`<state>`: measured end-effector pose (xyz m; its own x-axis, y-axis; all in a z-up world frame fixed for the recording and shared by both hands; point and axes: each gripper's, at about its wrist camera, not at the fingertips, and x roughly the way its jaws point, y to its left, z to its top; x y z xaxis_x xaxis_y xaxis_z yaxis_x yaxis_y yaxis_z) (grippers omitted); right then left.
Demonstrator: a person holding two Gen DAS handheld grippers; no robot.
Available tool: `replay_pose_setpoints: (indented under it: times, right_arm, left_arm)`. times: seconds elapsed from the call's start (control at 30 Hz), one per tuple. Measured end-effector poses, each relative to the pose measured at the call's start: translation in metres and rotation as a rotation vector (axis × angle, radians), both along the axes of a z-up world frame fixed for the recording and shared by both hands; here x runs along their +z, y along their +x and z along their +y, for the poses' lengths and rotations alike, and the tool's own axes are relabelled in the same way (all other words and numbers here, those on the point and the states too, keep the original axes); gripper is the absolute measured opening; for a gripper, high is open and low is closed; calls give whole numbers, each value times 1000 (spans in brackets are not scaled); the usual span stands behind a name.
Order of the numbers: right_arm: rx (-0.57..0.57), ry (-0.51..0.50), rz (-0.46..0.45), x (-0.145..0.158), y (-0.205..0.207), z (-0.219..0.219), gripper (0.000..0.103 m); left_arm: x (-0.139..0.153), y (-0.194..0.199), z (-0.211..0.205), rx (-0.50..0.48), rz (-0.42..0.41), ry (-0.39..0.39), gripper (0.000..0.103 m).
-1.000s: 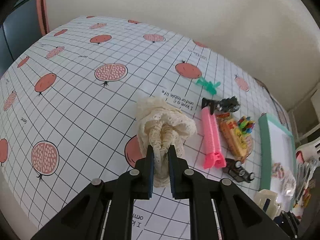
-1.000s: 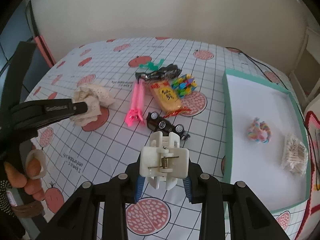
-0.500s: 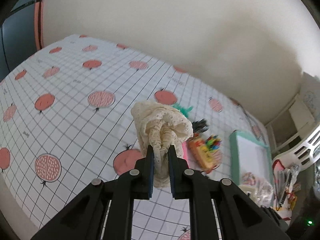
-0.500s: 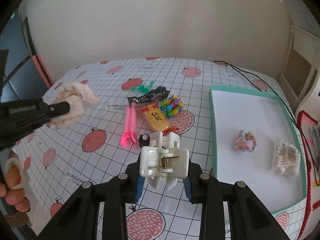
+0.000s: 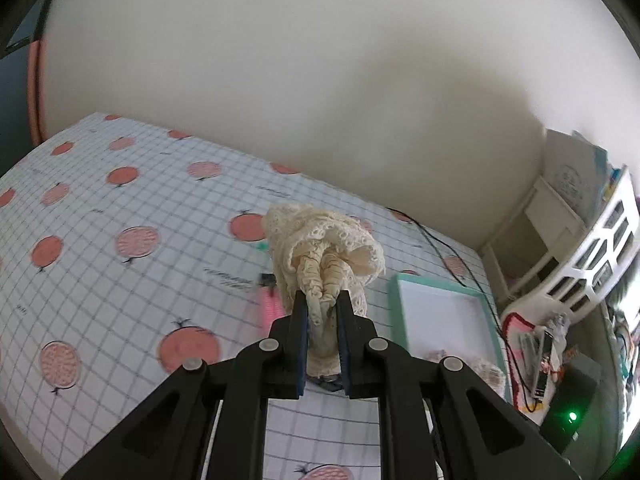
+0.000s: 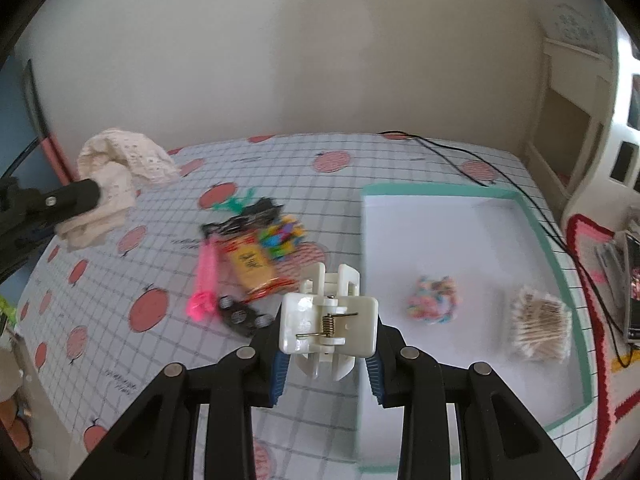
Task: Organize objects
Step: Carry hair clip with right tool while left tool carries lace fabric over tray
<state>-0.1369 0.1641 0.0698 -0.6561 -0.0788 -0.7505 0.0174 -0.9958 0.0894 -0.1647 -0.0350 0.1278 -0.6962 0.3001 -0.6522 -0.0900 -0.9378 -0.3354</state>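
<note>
Pinching the soft, light lace scrunchie (image 5: pixel 320 256) by its gathered middle, the left gripper (image 5: pixel 322 312) held it aloft ahead of its fingers, while the right gripper (image 6: pixel 328 364) clasped the rigid white hair claw (image 6: pixel 329 326), probably brittle, by its flat sides.

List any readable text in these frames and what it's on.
None can be read.
Tablecloth: small printed lines, blurred.
Yellow packet: dark print, blurred.
Shelf panel: faint round mark, illegible.
</note>
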Motion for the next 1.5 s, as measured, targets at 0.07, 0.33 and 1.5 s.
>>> replay_pose_setpoints:
  times: [0.07,0.33,1.5]
  right_arm:
    - [-27,11,6,0,-3,14,34]
    - [-145,-16,5,-5,-15,70,34]
    - [-286,-172,63,-26,-92,173,34]
  left_arm:
    - [2,-2,12,-26,15,-2,13]
    - [4,-10,53,-110,42,-8,13]
    - [-52,-72,190,-318,38,-36,13]
